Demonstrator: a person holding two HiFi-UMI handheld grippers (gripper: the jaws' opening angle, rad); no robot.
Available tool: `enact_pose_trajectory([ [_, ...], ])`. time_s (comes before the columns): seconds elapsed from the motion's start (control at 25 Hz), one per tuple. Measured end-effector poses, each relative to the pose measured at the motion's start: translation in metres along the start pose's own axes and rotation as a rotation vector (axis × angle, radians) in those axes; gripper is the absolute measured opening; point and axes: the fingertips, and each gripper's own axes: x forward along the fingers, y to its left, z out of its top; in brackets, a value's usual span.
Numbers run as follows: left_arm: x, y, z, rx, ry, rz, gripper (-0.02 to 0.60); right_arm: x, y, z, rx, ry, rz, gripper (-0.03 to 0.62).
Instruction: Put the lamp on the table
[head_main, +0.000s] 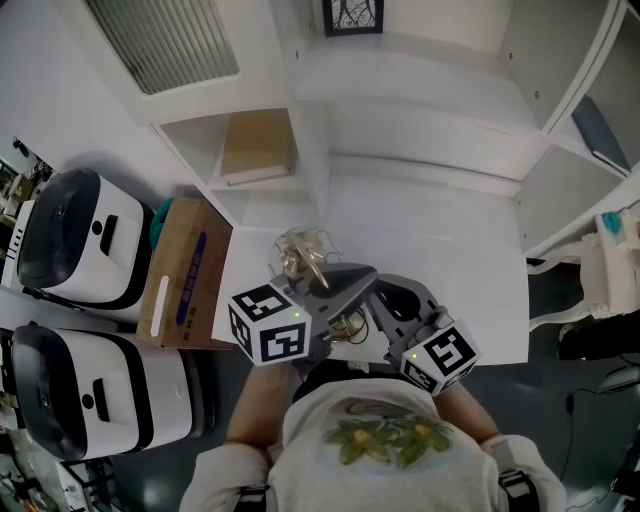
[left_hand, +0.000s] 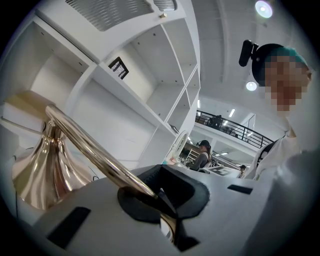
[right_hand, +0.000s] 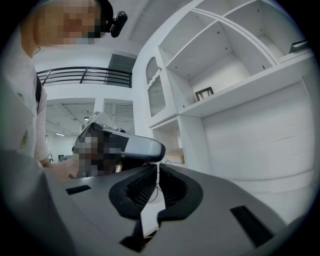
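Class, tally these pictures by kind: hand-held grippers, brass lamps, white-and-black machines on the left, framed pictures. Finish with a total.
Hand-held grippers: 2
Brass lamps: 1
White-and-black machines: 2
Framed pictures: 1
Total: 6

Gold lamp over white table edge, left gripper, right gripper beside it, cardboard box left

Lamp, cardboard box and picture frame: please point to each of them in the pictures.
lamp (left_hand: 90, 144): left gripper view, on its gold stem.
cardboard box (head_main: 185, 235): head view, on its brown top face.
picture frame (head_main: 352, 12): head view, on the middle of the picture.
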Motion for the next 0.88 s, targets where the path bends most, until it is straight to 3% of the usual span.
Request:
enact_pose_trajectory([
  [0.88,0.0041,-0.0042,-0.0038,0.016,0.004,-0.033,0.028,0.0047,-0.0013,-0.0091,0.032,0.011,-0.009,0.037],
])
